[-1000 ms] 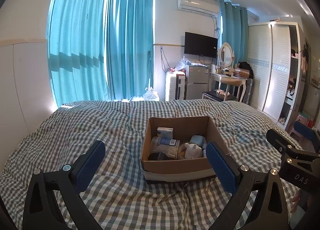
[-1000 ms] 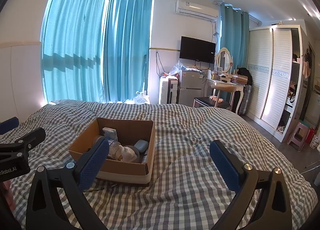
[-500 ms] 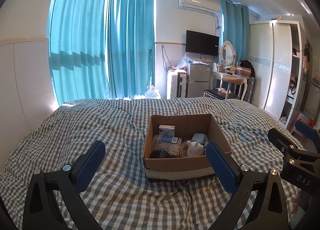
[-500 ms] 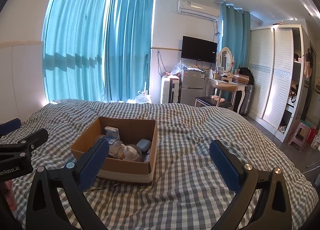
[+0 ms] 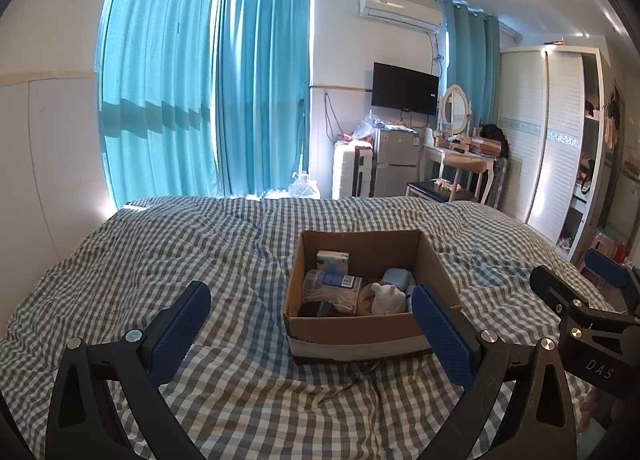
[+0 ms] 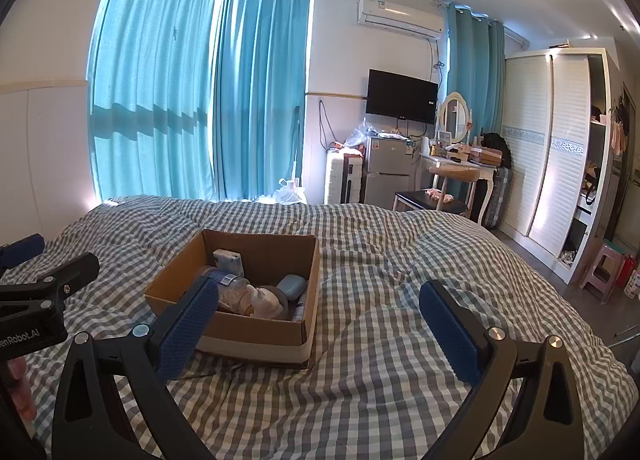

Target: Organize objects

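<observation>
An open cardboard box (image 5: 352, 334) sits on the checked bed and also shows in the right wrist view (image 6: 256, 334). Inside lie a clear plastic jar (image 5: 330, 288), a small white carton (image 5: 332, 260), a white bear-shaped bottle (image 5: 386, 298), a light blue case (image 5: 396, 278) and a dark round item (image 5: 316, 308). My left gripper (image 5: 312, 320) is open and empty, just in front of the box. My right gripper (image 6: 320, 314) is open and empty, to the right of the box. Each gripper shows at the edge of the other's view.
The grey-and-white checked bedcover (image 6: 380, 260) spreads around the box. Beyond the bed stand blue curtains (image 5: 208, 100), a small fridge (image 5: 394, 168), a white suitcase (image 5: 352, 172), a dressing table with chair (image 5: 460, 164) and a white wardrobe (image 5: 560, 140).
Both grippers have edged a little closer to the box and tilted slightly down. The jaws stay open. Nothing in the box has moved.
</observation>
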